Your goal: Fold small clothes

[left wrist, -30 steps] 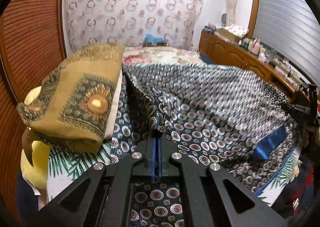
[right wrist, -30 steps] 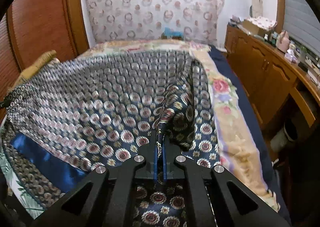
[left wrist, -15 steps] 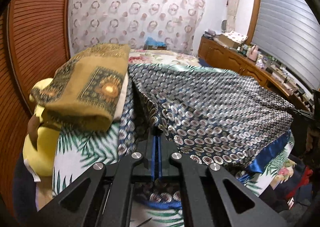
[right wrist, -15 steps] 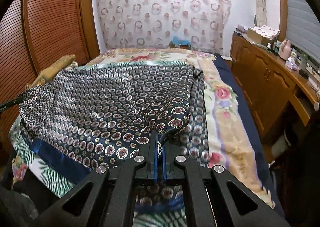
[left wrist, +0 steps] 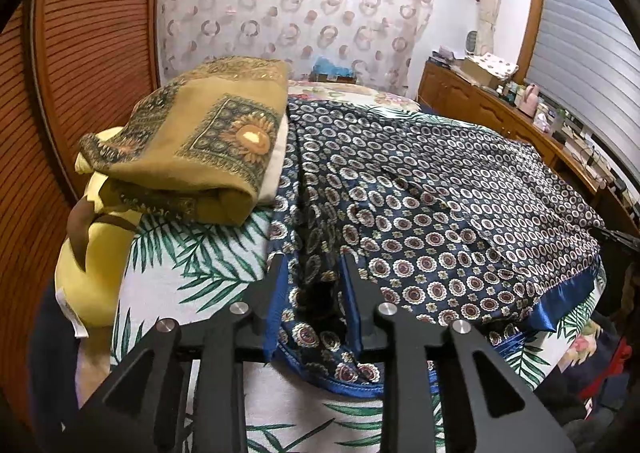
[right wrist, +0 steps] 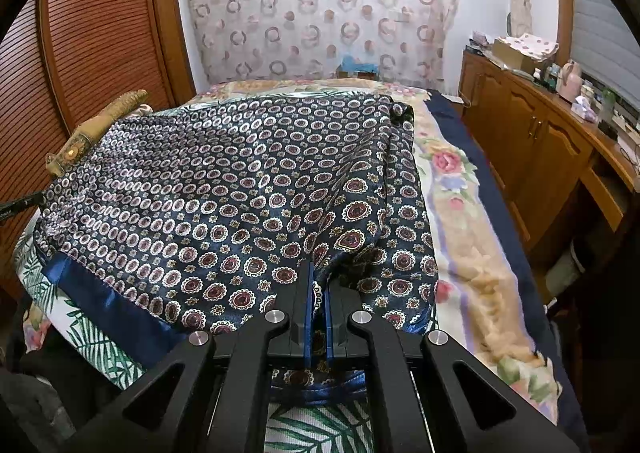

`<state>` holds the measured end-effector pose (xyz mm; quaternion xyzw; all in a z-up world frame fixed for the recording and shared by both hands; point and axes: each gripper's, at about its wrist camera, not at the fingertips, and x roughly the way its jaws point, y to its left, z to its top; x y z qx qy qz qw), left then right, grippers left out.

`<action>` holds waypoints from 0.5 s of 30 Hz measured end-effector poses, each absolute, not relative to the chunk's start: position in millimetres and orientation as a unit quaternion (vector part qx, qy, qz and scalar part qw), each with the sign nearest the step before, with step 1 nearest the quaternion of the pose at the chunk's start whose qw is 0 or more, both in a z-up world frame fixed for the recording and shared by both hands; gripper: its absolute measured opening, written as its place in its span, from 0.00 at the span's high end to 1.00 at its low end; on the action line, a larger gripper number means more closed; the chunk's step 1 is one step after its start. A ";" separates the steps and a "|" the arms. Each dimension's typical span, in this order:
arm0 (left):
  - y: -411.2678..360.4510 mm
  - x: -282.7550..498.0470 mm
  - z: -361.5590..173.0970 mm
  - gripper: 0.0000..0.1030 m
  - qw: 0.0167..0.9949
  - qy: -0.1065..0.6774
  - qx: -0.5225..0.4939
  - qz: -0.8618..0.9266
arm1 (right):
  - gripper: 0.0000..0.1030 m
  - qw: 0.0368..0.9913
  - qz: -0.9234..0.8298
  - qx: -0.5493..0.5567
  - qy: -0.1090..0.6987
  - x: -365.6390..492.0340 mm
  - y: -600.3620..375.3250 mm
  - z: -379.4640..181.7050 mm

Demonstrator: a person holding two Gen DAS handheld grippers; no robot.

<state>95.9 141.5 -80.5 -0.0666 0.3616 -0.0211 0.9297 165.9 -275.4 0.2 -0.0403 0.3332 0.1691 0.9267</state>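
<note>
Left tool (left wrist: 310,285) is opening, scarf (left wrist: 420,193) loose between its jaws; my right tool (right wrist: 318,299) is opening too, cloth still between. Scarf, lifted before, now lies on the bed (left wrist: 192,277) beside folded cloth (left wrist: 208,141).

One navy patterned cloth (left wrist: 440,213) spread on one bed (left wrist: 180,277); one folded mustard cloth (left wrist: 200,141) beside it, atop one yellow cushion (left wrist: 92,265); one leaf-print sheet (right wrist: 104,337); one floral blanket (right wrist: 460,213); two grippers, left (left wrist: 311,277) and right (right wrist: 319,285); one ring-patterned curtain (right wrist: 320,5); one wooden sideboard (right wrist: 532,141)
</note>
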 end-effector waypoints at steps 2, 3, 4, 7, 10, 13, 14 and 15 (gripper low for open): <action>142.9 95.9 -83.6 0.69 0.928 0.365 -0.070 -0.020 | 0.89 0.929 0.163 -0.039 0.330 158.7 -278.4 1.9; 143.9 97.3 -85.5 0.68 0.927 0.367 -0.071 -0.017 | 0.87 0.930 0.159 -0.038 0.329 156.3 -276.8 2.9; 144.3 98.4 -86.9 0.67 0.927 0.368 -0.071 -0.016 | 0.85 0.932 0.157 -0.037 0.325 154.8 -276.4 4.0; 145.9 102.8 -91.5 0.67 0.924 0.374 -0.073 -0.013 | 0.72 0.937 0.148 -0.039 0.314 147.8 -273.1 9.2; 147.5 109.1 -97.3 0.67 0.921 0.383 -0.074 -0.009 | 0.56 0.941 0.147 -0.042 0.301 140.6 -265.4 16.5; 150.1 115.0 -106.0 0.67 0.915 0.395 -0.081 -0.007 | 0.53 0.940 0.169 -0.041 0.293 136.1 -250.3 19.6; 150.6 116.3 -107.7 0.67 0.914 0.398 -0.083 -0.006 | 0.52 0.939 0.175 -0.044 0.293 135.6 -243.7 19.0; 151.0 116.5 -109.0 0.66 0.914 0.397 -0.084 -0.006 | 0.52 0.937 0.182 -0.047 0.295 136.2 -236.4 17.2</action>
